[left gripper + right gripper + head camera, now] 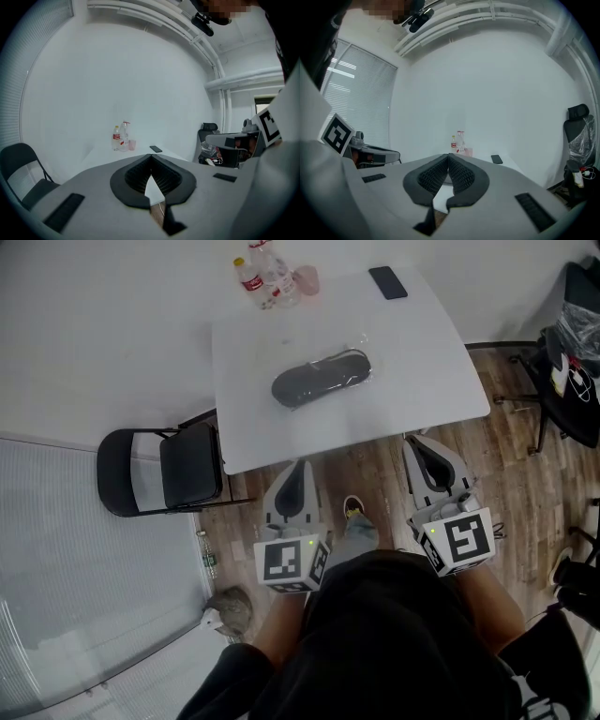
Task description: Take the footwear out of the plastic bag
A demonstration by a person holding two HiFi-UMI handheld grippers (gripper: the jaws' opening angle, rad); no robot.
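A dark shoe inside a clear plastic bag (pixel 322 378) lies in the middle of the white table (pixel 281 432). My left gripper (pixel 298 468) is just short of the table's near edge, shut and empty. My right gripper (pixel 418 440) is at the near right part of the edge, also shut with nothing in it. In the left gripper view the left gripper (pixel 151 157) has its jaws closed tip to tip, and the same holds for the right gripper (pixel 448 157) in the right gripper view. The bag is hidden behind the jaws in both gripper views.
Two bottles (pixel 261 276) and a pink cup (pixel 307 279) stand at the table's far edge, a black phone (pixel 387 282) to their right. A black folding chair (pixel 167 470) is left of the table. An office chair with a bag (pixel 574 352) stands at the right.
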